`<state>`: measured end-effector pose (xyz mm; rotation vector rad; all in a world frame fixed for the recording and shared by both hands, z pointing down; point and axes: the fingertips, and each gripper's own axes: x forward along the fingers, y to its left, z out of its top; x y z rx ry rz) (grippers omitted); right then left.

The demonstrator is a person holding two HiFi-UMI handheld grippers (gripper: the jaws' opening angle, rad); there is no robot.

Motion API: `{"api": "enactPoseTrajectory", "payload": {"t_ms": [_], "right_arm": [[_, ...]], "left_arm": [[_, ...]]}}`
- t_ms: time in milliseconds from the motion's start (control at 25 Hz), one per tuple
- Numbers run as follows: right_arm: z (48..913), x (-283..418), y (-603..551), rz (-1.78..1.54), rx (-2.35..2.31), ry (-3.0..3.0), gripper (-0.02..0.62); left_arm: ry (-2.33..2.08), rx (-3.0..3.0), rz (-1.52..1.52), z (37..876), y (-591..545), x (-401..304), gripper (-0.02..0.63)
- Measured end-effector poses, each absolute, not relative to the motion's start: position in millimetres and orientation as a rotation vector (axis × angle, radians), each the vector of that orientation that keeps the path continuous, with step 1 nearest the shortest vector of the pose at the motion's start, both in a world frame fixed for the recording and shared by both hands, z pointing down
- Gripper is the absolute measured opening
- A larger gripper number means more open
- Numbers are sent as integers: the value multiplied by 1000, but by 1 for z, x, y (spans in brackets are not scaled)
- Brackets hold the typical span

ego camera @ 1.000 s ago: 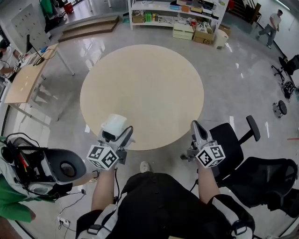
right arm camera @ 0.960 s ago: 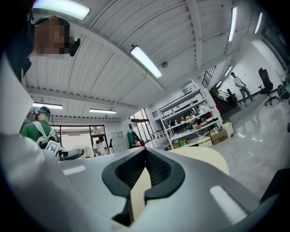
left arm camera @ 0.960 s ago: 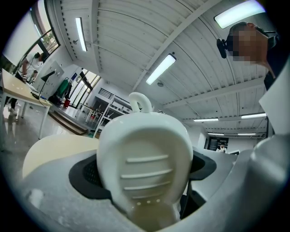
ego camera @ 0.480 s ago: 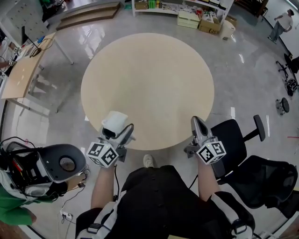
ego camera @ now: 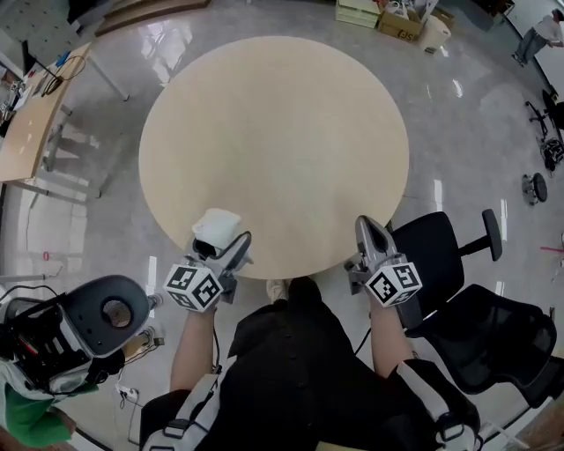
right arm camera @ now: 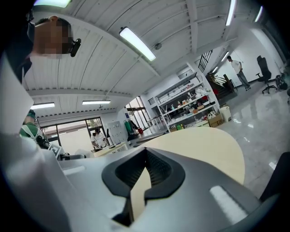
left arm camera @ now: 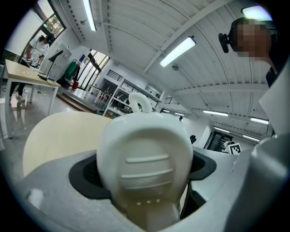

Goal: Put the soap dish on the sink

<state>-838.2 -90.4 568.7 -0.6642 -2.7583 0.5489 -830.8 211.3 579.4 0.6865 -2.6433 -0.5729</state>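
The left gripper (ego camera: 226, 244) is clamped on the white soap dish (ego camera: 216, 229), which sits just left of centre in the lower half of the head view, over the near edge of the round beige bench (ego camera: 273, 132). In the left gripper view the soap dish (left arm camera: 145, 163) fills the middle of the frame between the two dark pads. Its pale face shows three short raised ribs and, below them, a row of three small dots.

The right gripper (ego camera: 367, 231) is just right of centre at the same height, also at the near rim of the bench. In the right gripper view its jaws meet at the tips with nothing between them, and only a narrow wedge of the bench top (right arm camera: 204, 145) shows through lower down.

The only print to be made out is the black-and-white square markers on each gripper's cube, left (ego camera: 194, 289) and right (ego camera: 393, 284); they carry no letters.

A black office chair (ego camera: 441, 264) stands at the lower right beside the right gripper. A grey device (ego camera: 101, 317) lies at the lower left. A wooden desk (ego camera: 31, 132) is at the upper left, and cardboard boxes (ego camera: 401, 18) sit at the top edge; their labels are too small to read
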Motion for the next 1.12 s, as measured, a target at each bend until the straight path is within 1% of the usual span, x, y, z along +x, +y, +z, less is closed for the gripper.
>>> {"api": "enactPoseTrajectory", "payload": {"t_ms": [280, 880, 1120], "right_arm": [[593, -861, -92, 492, -705, -2691, 6], [650, -893, -81, 471, -773, -2499, 6], [668, -906, -83, 450, -739, -2427, 6]], "left_arm": [[-2533, 666, -438, 622, 179, -847, 480], [-2280, 560, -337, 701, 136, -870, 480], [-2173, 437, -178, 728, 141, -885, 480]]}}
